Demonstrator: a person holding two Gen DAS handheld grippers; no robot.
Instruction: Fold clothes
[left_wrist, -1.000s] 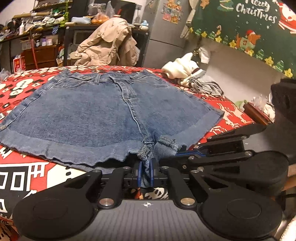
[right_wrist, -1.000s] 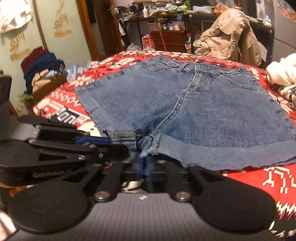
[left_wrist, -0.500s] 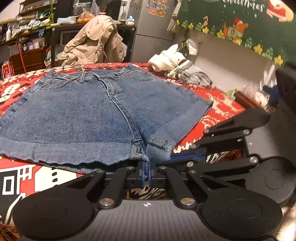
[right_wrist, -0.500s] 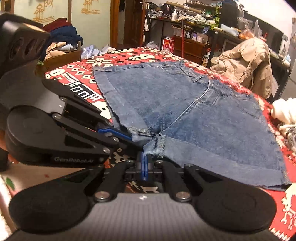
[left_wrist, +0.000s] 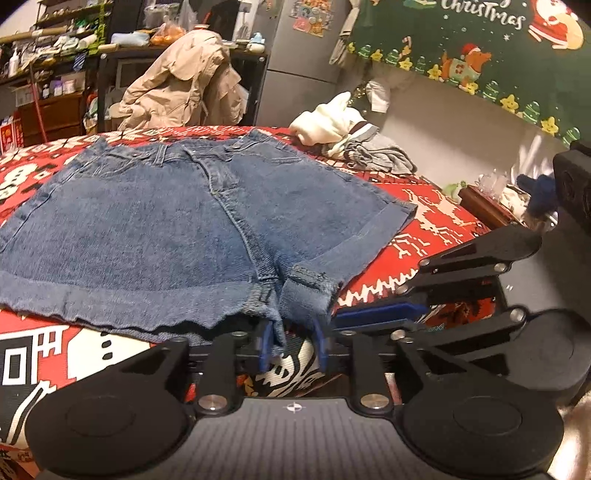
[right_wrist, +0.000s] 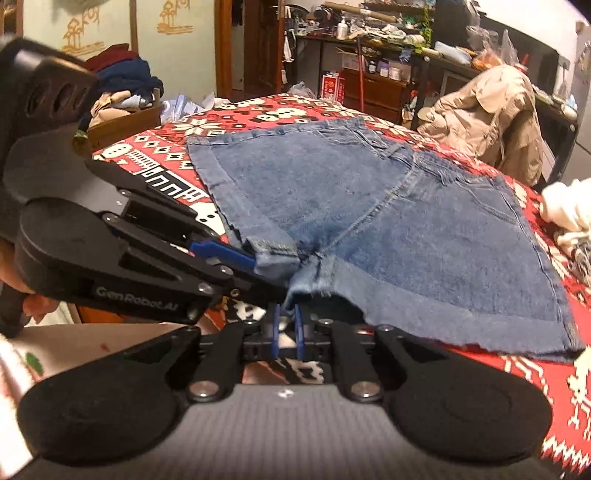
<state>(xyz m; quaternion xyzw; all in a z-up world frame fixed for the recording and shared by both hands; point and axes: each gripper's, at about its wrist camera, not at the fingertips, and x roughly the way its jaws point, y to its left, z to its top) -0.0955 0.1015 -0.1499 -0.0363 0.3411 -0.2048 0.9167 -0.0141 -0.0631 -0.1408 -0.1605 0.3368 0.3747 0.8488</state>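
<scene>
Blue denim shorts (left_wrist: 166, 229) (right_wrist: 406, 229) lie spread flat on a red patterned blanket (left_wrist: 436, 218), waistband at the far side. My left gripper (left_wrist: 293, 343) is at the near crotch hem. Its jaws are opening, and the hem cloth hangs loosely between the blue pads (left_wrist: 265, 345) without being pinched. My right gripper (right_wrist: 287, 332) is right beside it at the same hem. Its jaws are also opening, a narrow gap shows between them, and the frayed hem edge droops into that gap. Each gripper shows in the other's view, the left gripper (right_wrist: 251, 271) and the right gripper (left_wrist: 373, 314).
A pile of white and grey clothes (left_wrist: 343, 133) lies at the blanket's far right corner. A beige coat (left_wrist: 184, 85) hangs over a chair behind. An open box of clothes (right_wrist: 122, 103) stands off the left edge. A green Christmas hanging (left_wrist: 480, 55) covers the right wall.
Both grippers were shut on the crotch hem; now their jaws have parted and the hem rests slack between them. The right gripper's view has rolled and shifted slightly.
</scene>
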